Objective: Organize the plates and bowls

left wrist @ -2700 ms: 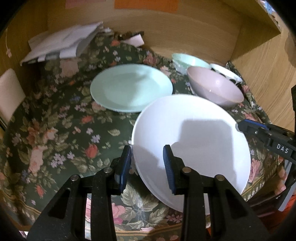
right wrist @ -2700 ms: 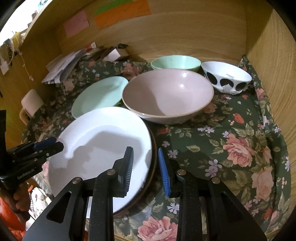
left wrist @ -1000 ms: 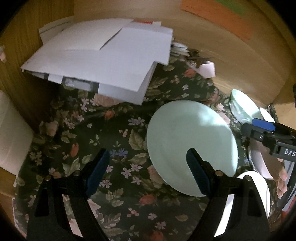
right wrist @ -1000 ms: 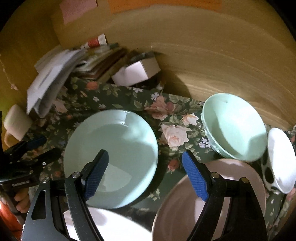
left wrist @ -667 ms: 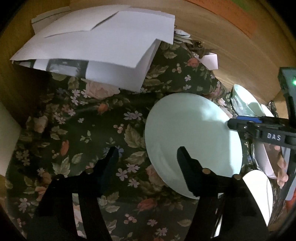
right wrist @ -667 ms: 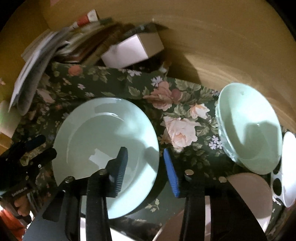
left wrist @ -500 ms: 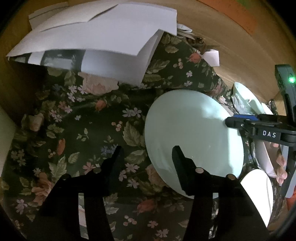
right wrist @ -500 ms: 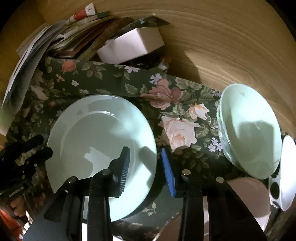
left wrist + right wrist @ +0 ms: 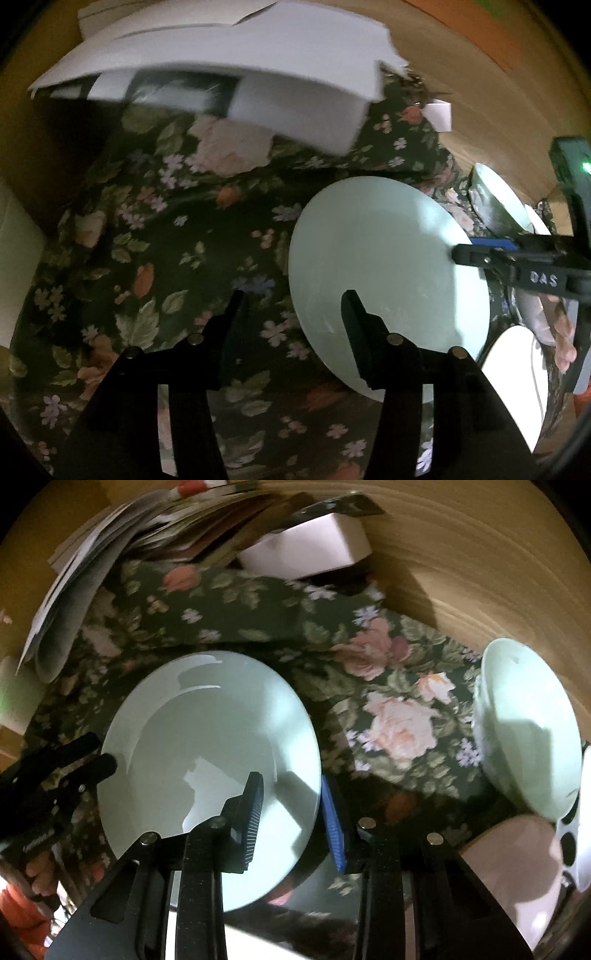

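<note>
Floral cloth point(image 9: 258, 602) carries mint plate point(image 9: 207, 746), mint bowl point(image 9: 528, 731), pink bowl point(image 9: 517, 867), papers point(image 9: 221, 62).

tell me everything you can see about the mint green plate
The mint green plate is round, glossy and shallow, ceramic by the look of it, with a broad rim and nothing on it. It lies on the dark floral cloth, left of the mint green bowl. The right gripper straddles its right edge and the left gripper its left edge; whether either set of fingers presses it is unclear.
</note>
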